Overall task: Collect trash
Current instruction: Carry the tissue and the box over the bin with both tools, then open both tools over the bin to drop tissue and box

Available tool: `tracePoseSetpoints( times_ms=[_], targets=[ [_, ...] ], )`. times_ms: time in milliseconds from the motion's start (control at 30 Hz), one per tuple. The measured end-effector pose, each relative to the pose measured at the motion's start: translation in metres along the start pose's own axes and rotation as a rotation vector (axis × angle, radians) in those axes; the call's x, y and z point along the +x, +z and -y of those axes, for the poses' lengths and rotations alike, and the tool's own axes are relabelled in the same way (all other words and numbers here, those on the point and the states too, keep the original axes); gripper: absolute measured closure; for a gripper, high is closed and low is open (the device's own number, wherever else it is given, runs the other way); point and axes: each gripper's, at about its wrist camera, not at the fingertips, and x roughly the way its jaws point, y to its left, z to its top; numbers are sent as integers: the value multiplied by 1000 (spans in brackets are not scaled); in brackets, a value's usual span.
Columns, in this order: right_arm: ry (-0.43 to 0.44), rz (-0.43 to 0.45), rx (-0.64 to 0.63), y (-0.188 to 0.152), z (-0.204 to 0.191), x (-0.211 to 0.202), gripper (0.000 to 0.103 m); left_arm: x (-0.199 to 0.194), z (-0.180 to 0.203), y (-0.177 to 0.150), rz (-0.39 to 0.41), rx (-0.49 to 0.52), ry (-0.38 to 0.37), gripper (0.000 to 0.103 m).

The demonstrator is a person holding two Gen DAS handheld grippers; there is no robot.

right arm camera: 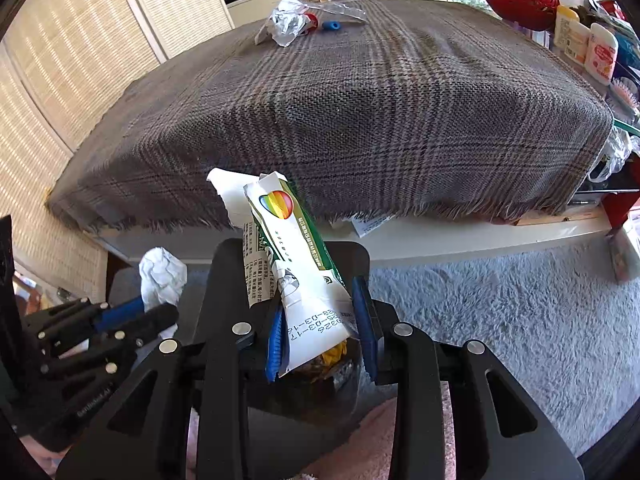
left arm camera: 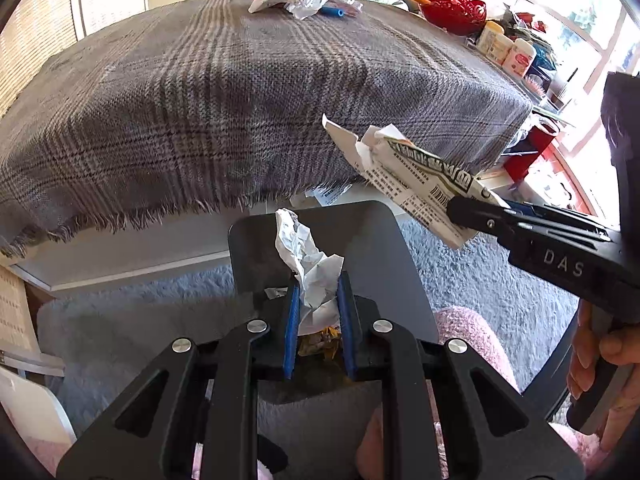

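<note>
My left gripper (left arm camera: 318,300): clamps one crumpled paper (left arm camera: 308,268).
My right gripper (right arm camera: 322,332): clamps one torn carton (right arm camera: 288,248).
Table (left arm camera: 240,92) far edge: one blue tube (left arm camera: 333,12).

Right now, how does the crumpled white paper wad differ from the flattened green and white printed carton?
The crumpled white paper wad is plain and balled up; the flattened green and white printed carton is long, creased and printed. The left gripper pinches the wad, the right gripper the carton. Both hang over a dark bin.
</note>
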Motion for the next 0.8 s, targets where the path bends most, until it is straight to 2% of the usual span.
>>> tracePoseSetpoints(
  times_ms=[400,533,800],
  targets=[
    [-18,-48,-6,-2,-9,15,71,14,-1,-6,-49,-25,-46,86],
    [2,-116,21,-9,-8,30,71,23,-1,-9,-80,-41,-59,86],
    [18,-179,55,-11,-12,48,67,42,-4,-16,-145,-51,-81,85]
  ],
)
